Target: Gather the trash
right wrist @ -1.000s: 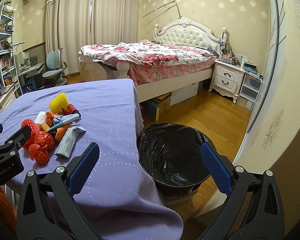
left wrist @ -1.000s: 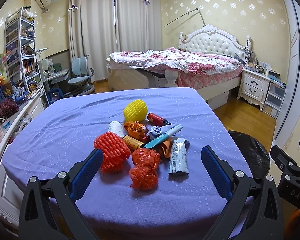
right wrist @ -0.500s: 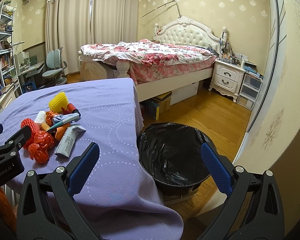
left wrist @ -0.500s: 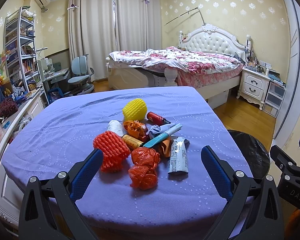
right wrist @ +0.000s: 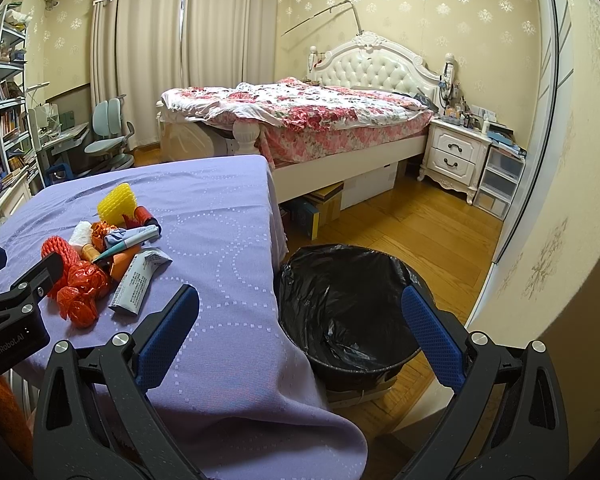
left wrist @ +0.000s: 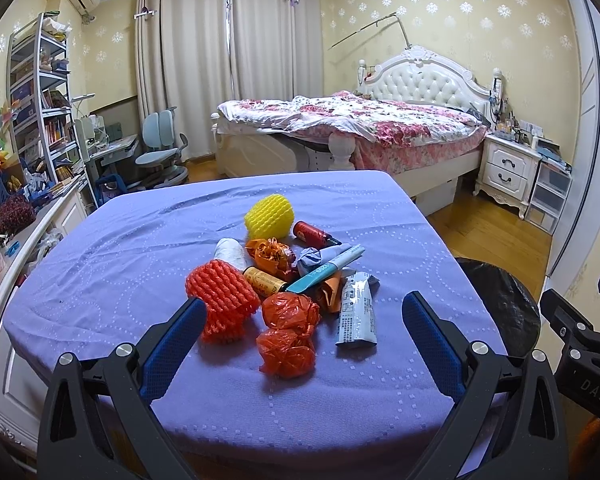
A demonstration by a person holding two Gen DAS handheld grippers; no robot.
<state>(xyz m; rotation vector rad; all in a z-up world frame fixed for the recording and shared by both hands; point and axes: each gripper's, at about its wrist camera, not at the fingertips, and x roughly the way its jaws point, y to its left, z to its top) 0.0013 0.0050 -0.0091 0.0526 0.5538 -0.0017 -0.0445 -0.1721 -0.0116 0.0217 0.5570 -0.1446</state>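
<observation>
A pile of trash lies on the purple tablecloth (left wrist: 140,264): an orange foam net (left wrist: 220,300), crumpled orange bags (left wrist: 288,328), a white tube (left wrist: 356,312), a teal pen (left wrist: 324,270), a yellow foam net (left wrist: 269,216) and a small red bottle (left wrist: 312,234). My left gripper (left wrist: 304,340) is open and empty, just short of the orange bags. My right gripper (right wrist: 300,328) is open and empty, above the table's right edge and the black-lined bin (right wrist: 340,304). The pile also shows in the right wrist view (right wrist: 100,256).
The bin stands on the wooden floor right of the table, also seen in the left wrist view (left wrist: 500,300). A bed (left wrist: 360,128) and nightstand (left wrist: 508,168) stand behind. A desk, chair (left wrist: 160,148) and shelves (left wrist: 40,120) are at the left.
The left gripper has edged slightly forward towards the pile. The right gripper has hardly moved.
</observation>
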